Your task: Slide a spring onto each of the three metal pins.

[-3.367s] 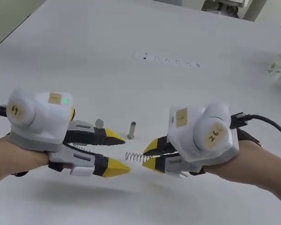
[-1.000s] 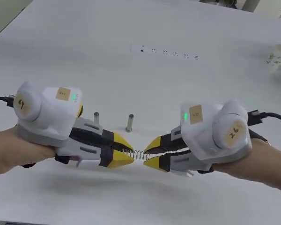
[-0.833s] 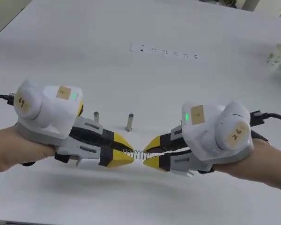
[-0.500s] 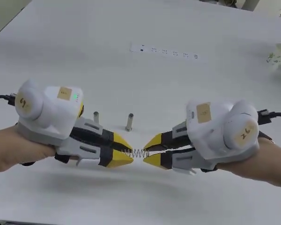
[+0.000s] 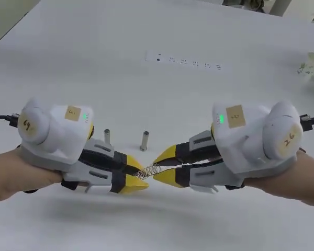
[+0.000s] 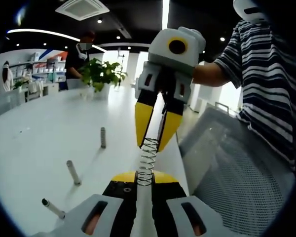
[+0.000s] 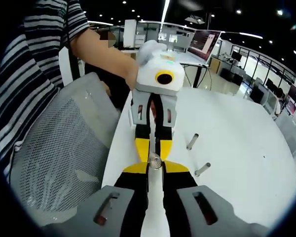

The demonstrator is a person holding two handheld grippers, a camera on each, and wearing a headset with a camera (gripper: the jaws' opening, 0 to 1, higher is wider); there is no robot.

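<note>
Clamping one end of a thin coiled metal spring [image 5: 148,171] in left claw [image 5: 137,175], yellow-tipped jaws closed down tight on it. Pinching the other end in right claw [image 5: 159,166], jaws narrow and nearly touching. Holding spring short and roughly level between the two tip pairs, which are facing each other close together. Hovering both claws above the white worktop [image 5: 94,63], spring appearing clear of the surface. Seeing a row of three short grey metal pins [image 6: 73,172] standing on worktop off to one side in left gripper view. Seeing two of them upright just behind the tips in head view, near spring but not touching it. Gripping the white housings with left hand [image 5: 10,175] and right hand [image 5: 303,180]. Noting a white power strip [image 5: 183,63] lying far back on worktop.
</note>
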